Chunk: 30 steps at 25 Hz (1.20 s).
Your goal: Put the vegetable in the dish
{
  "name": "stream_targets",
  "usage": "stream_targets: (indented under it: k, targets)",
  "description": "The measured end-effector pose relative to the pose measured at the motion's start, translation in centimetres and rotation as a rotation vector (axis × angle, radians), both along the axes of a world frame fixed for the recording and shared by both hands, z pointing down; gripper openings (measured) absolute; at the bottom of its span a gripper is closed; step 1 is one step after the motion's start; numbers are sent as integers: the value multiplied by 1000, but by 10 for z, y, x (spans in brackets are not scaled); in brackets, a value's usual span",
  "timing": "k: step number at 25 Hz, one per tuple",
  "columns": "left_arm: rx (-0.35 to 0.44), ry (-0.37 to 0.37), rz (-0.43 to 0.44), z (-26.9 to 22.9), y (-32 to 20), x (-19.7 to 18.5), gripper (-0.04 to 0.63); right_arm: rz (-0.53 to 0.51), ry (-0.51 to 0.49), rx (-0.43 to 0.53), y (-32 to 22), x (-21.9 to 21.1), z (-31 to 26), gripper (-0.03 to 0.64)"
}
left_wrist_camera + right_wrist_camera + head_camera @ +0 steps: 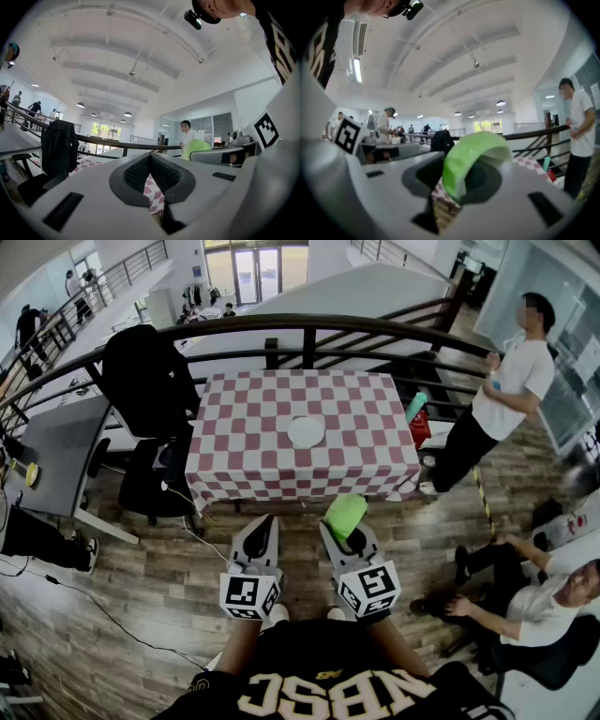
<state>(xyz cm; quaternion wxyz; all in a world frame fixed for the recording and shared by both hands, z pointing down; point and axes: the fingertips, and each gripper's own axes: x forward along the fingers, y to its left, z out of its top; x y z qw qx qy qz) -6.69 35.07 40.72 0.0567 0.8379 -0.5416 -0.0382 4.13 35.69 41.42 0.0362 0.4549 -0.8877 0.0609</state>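
A light green leafy vegetable (345, 515) (469, 160) sticks out from between the jaws of my right gripper (343, 529) (459, 180), which is shut on it just short of the table's near edge. The vegetable also shows as a green lump (196, 147) in the left gripper view. My left gripper (263, 526) (150, 176) is level beside it, shut with nothing in it. A white round dish (306, 431) lies in the middle of the red-and-white checkered table (244, 442), well ahead of both grippers.
A black chair draped with a dark jacket (148, 381) stands at the table's left. A curved railing (309, 326) runs behind the table. One person in white (506, 390) stands at the right; others sit at the lower right (525, 601). A grey desk (56, 451) is at the left.
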Motion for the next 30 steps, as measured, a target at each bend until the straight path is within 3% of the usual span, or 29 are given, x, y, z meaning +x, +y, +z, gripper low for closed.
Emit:
stream_targets:
  k: [15, 24, 30]
  targets:
    - [-29, 40, -22, 18, 26, -89, 18, -36, -15, -58, 19, -88, 17, 118]
    - [-86, 106, -19, 46, 27, -104, 18, -42, -9, -137, 20, -92, 39, 118]
    - [-95, 85, 2, 52, -15, -97, 18, -50, -74, -158, -31, -85, 49, 117]
